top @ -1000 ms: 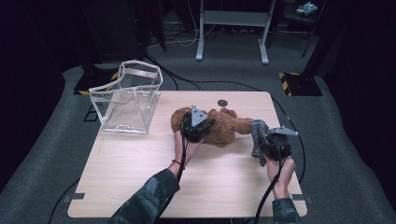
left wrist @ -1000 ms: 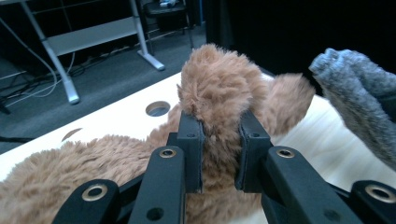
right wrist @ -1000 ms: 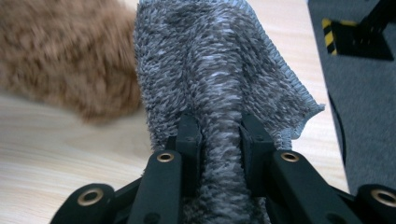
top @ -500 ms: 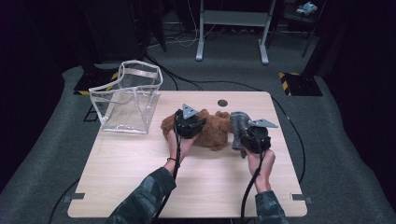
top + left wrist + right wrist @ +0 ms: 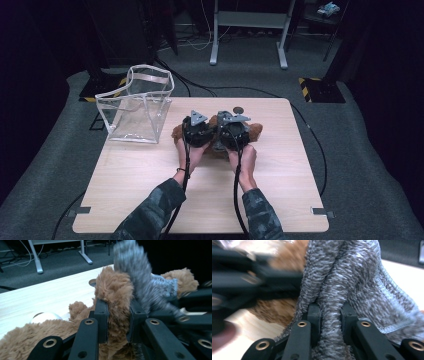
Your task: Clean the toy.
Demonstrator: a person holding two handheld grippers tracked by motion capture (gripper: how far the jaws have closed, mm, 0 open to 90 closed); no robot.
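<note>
brown plush toy, grey knit cloth (flecked)

The high view looks forward and down from above the person's side, taking in the whole table, the floor around it and stands beyond. The left gripper view sits low, just behind its own jaws, facing along them across the tabletop at very close range to brown plush. The right gripper view is equally close, facing along its jaws into grey knit. Both gripper views share the plush, the knit and the tabletop.
</note>
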